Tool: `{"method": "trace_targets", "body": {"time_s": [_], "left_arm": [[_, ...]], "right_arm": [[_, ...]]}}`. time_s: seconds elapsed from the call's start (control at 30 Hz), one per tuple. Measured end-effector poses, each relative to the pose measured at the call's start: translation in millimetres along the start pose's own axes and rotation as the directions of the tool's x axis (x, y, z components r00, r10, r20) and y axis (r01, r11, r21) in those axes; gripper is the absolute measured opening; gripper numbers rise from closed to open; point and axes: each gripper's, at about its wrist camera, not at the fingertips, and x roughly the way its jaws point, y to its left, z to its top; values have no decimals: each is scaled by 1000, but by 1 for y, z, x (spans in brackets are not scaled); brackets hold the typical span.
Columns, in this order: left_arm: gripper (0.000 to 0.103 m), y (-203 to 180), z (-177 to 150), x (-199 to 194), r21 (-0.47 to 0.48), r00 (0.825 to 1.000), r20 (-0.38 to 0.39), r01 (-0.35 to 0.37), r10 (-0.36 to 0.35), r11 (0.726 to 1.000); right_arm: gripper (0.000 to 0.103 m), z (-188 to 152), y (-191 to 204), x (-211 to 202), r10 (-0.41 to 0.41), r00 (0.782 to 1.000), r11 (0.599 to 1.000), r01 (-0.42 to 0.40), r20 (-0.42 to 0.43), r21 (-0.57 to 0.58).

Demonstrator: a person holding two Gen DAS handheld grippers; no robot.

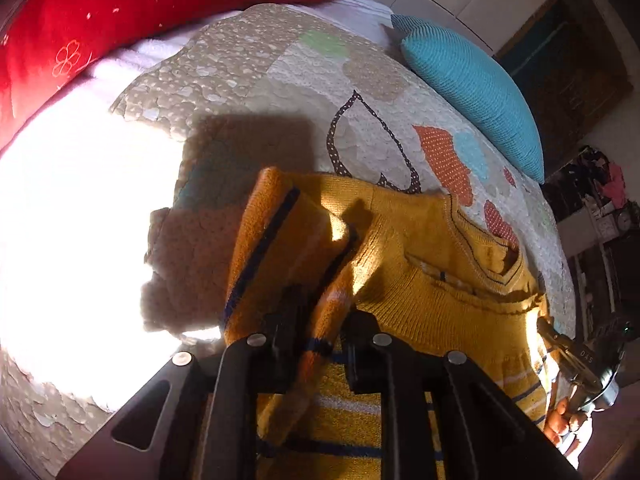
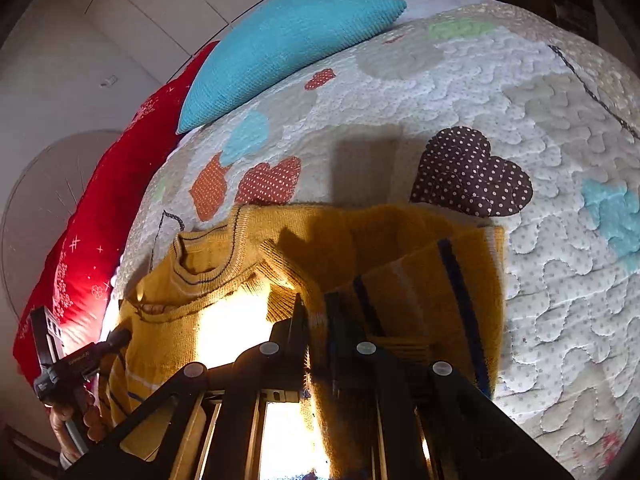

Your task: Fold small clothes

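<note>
"Mustard-yellow knit, that sweater (image 1: 432, 280), lying front-up on the patchwork quilt (image 1: 288, 80) with its neckline towards the blue cushion (image 1: 472, 88) and the red pillow (image 1: 120, 12) beyond. Both sleeves are up off the bed, I think."

"Yes. Left gripper (image 1: 320, 316) has its jaws clenched on the striped cuff end of one sleeve; you can see the knit bunched between the pads and the sleeve draped back over them. Right gripper (image 2: 318, 312) is pinched tight on the other sleeve, the one with the navy stripe."

"So the step is folding the sleeves in across the chest?"

"That's my reading. To do it well, I'd carry each cuff inward and low, so the sleeve lays flat over the body rather than twisting. Keep the crease at the shoulder seam."

"Anything to watch?"

"The knit is soft and stretchy, so pulling hard would drag the whole body along the quilt. Also the sun patch on the left washes out that side of the bed; I can't tell how the fabric edge lies there. Let go only once each sleeve rests on the chest"
</note>
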Motion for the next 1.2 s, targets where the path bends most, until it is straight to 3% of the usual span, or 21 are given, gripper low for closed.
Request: {"method": "trace_targets", "body": {"time_s": [0.1,0.17,0.2,0.23,0.37,0.5,0.67,0.73,0.83,0.97,1.03,1.07,1.1,1.13,1.17,1.2], "left_arm": [[31,15,0,-13,-72,999,0,37,-37,997],[43,20,-2,-28,-66,1000,21,3,-2,998],[54,22,-4,-37,-60,999,34,-26,28,998],[58,26,-5,-46,-54,997,52,-48,51,997],[60,38,-17,-81,-25,990,91,-103,105,994],[66,39,-53,-106,56,982,118,-152,145,987],[66,36,-103,-100,151,970,109,-231,216,961],[66,41,-117,-93,148,968,97,-243,231,959],[67,51,-127,-86,113,965,110,-252,240,961],[70,51,-125,-85,117,959,131,-268,252,956],[70,47,-119,-81,155,951,131,-297,279,942],[67,44,-116,-79,182,939,142,-335,312,925],[57,43,-112,-78,198,920,163,-384,356,902],[35,43,-108,-77,203,892,178,-445,415,872],[27,48,-104,-75,199,867,181,-495,465,846],[25,54,-100,-76,185,867,176,-495,467,849]], "right_arm": [[28,3,-5,-17,1,1000,1000,-1,20,18],[35,3,-4,-39,-45,997,999,46,67,-9],[35,2,-4,-52,-65,994,997,67,92,-26],[35,1,-3,-65,-81,991,995,86,110,-45],[35,-17,-1,-111,-104,983,986,122,150,-110],[35,-55,6,-137,-44,989,981,69,140,-184],[35,-110,11,-125,60,997,970,-46,49,-240],[35,-121,0,-109,0,1000,978,5,26,-210],[35,-122,-23,-93,-180,983,971,185,48,-153],[42,-123,-30,-108,-214,973,963,225,82,-151],[42,-126,-28,-117,-234,967,954,248,101,-166],[42,-127,-28,-122,-241,965,952,257,107,-167],[42,-129,-29,-126,-241,964,953,256,109,-161],[42,-131,-31,-130,-233,966,956,248,109,-153],[42,-133,-32,-135,-227,968,959,242,111,-148],[42,-135,-31,-139,-224,968,960,240,115,-146]]}}
